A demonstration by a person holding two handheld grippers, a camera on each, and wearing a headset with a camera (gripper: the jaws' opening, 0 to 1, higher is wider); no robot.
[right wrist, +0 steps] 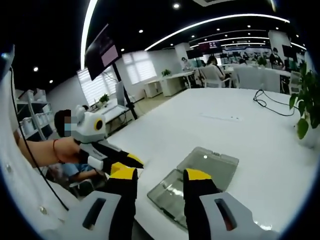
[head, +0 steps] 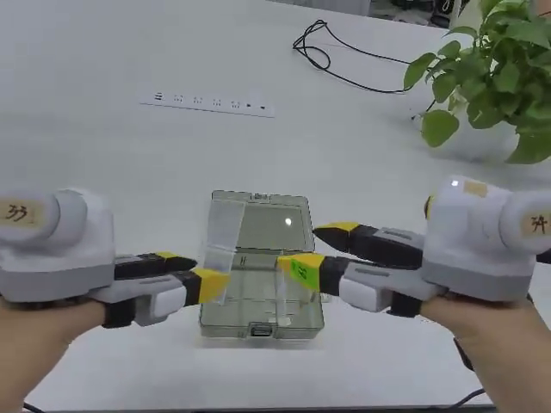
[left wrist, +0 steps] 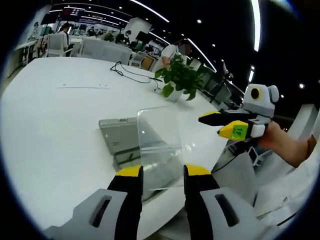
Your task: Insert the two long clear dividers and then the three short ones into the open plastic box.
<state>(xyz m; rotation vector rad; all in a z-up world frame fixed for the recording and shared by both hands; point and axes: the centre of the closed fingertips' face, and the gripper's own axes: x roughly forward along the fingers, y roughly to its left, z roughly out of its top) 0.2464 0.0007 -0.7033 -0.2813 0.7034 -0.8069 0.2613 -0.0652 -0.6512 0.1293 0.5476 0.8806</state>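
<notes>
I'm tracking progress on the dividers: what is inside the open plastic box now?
The box floor looks bare where visible; one clear upright sheet may stand by the right gripper. The left gripper with its held divider and both grippers cover the rest.

I see wide white table [head: 103, 69]; power strip [head: 207, 101] and black cable [head: 312, 47] at far side, potted plant [head: 491, 77] at far right. Open office beyond: dark ceiling [right wrist: 140, 20], long light strips [right wrist: 210, 21], bright windows [right wrist: 137, 67], hanging screen [right wrist: 102, 50], shelves [right wrist: 35, 107].
</notes>
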